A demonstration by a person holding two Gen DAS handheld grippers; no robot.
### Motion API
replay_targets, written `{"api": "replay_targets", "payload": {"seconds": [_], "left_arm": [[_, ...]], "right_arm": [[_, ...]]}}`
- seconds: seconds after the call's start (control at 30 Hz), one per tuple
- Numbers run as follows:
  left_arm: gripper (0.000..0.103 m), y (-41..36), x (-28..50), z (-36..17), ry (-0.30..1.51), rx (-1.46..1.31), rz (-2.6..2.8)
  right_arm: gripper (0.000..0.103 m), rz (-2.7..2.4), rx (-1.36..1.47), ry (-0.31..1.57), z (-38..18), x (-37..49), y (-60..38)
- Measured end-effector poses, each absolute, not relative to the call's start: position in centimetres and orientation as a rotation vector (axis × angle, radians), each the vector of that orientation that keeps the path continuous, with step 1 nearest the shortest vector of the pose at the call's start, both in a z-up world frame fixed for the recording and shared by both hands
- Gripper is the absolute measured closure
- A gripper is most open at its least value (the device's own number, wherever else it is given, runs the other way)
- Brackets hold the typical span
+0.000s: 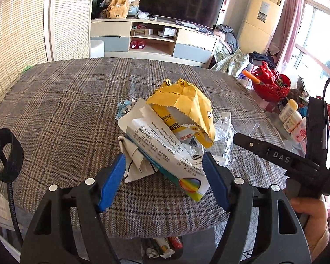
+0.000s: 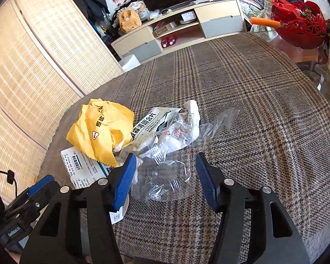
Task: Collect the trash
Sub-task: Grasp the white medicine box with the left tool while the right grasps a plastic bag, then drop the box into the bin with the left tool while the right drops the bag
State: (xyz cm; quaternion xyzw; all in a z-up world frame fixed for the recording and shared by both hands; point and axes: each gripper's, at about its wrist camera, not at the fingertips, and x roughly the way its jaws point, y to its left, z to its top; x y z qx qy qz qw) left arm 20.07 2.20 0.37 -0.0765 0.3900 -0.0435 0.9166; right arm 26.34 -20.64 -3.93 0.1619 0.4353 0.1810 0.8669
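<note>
Item: crumpled yellow paper bag (image 1: 187, 105), frame centre, light, springy; pinch a fold | left gripper (image 1: 164, 165) straddles white printed carton (image 1: 165, 154), unclenched | right gripper (image 2: 165, 167) released over clear plastic wrapper (image 2: 162, 180)

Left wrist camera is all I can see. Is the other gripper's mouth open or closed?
Observer: Open. The right gripper has its jaws apart, one on each side of a clear plastic wrapper.
Operator: What's on the far side of the yellow bag?
Observer: A crumpled white packet with black print lies against the yellow bag, partly under the clear plastic.
</note>
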Motion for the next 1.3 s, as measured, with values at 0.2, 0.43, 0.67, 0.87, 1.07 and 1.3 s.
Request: {"api": "replay_targets", "payload": {"seconds": [0.2, 0.43, 0.67, 0.87, 1.07, 1.3], "left_arm": [[0.035, 1.7, 21.9, -0.4, 0.827, -0.144, -0.078], [0.035, 1.4, 23.2, -2.5, 0.876, -0.155, -0.061], [0.059, 0.5, 22.7, -3.2, 0.874, -0.14, -0.081], [0.07, 0.2, 21.7, -2.9, 0.859, -0.14, -0.119], [0.075, 0.3, 19.7, -1.9, 0.833, -0.14, -0.141], [0.08, 0.3, 15.9, -0.6, 0.813, -0.122, -0.155]], "right_arm": [[0.046, 0.372, 0.329, 0.953, -5.9, 27.5, -20.0], [0.062, 0.405, 0.303, 0.939, -6.3, 27.3, -20.4], [0.081, 0.424, 0.256, 0.924, -5.3, 25.7, -20.8], [0.082, 0.399, 0.269, 0.899, -4.0, 24.0, -22.9], [0.082, 0.395, 0.268, 0.878, -3.3, 21.9, -24.0], [0.083, 0.42, 0.264, 0.881, -3.4, 18.1, -24.5]]}}
